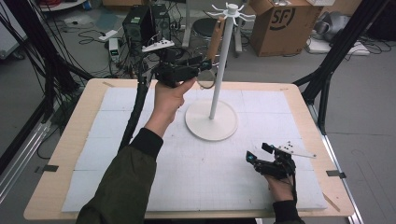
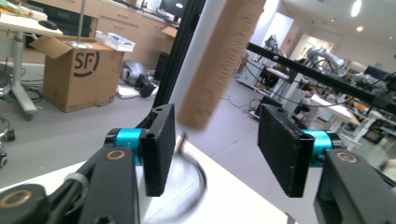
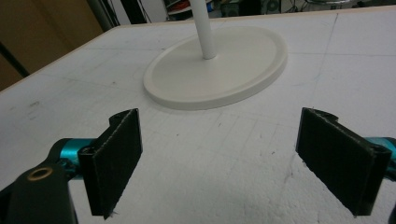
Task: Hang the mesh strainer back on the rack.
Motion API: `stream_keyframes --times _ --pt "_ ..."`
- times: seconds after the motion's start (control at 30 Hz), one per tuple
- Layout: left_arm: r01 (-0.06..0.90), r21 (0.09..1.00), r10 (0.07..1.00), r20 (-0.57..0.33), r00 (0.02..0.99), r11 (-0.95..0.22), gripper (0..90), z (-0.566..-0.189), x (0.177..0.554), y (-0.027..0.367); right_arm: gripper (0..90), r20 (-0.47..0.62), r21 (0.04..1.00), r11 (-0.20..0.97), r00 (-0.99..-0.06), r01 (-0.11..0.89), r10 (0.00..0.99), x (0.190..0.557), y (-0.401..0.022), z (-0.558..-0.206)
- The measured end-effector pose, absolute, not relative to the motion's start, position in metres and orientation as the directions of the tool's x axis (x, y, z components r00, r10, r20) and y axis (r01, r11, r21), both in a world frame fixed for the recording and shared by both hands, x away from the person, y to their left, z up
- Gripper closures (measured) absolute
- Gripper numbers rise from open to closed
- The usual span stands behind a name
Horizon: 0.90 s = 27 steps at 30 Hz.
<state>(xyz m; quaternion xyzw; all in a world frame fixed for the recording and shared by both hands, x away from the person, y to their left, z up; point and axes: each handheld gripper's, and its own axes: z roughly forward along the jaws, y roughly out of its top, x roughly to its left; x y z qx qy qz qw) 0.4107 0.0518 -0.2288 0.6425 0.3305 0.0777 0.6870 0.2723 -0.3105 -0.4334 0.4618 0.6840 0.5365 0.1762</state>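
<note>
With its jaws standing apart, the left gripper [image 1: 204, 65] is releasing the brown-handled tool [image 1: 215, 38] hanging on the stand [image 1: 212, 122]; next it likely needs to back away without knocking it, while the right gripper [image 1: 256, 156] is resting open.

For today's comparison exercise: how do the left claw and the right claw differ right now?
The left claw is raised beside the white stand, a hanging brown strap between its open jaws; the right claw sits low over the white mat, nothing between its jaws. Both stand open.
</note>
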Motion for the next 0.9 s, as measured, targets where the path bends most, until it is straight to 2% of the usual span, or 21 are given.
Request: stream_keyframes --times 0.07,0.37,0.73,0.9 --pt "0.315 0.936 0.535 -0.35 0.769 0.158 40.9 -0.228 0.409 0.052 13.8 0.254 0.897 -0.003 -0.511 0.442 0.821 0.272 -0.311 -0.434" --pt "0.253 0.946 0.462 -0.319 0.828 0.2 31.5 -0.232 0.395 0.064 13.8 0.248 0.896 0.005 -0.511 0.443 0.823 0.271 -0.31 -0.434" --pt "0.261 0.947 0.488 -0.32 0.812 0.186 25.7 -0.247 0.377 0.092 13.8 0.232 0.897 0.022 -0.511 0.442 0.828 0.269 -0.308 -0.433" --pt "0.275 0.935 0.498 -0.351 0.793 0.223 25.8 -0.261 0.368 0.112 13.8 0.228 0.897 0.028 -0.515 0.441 0.826 0.268 -0.305 -0.433"
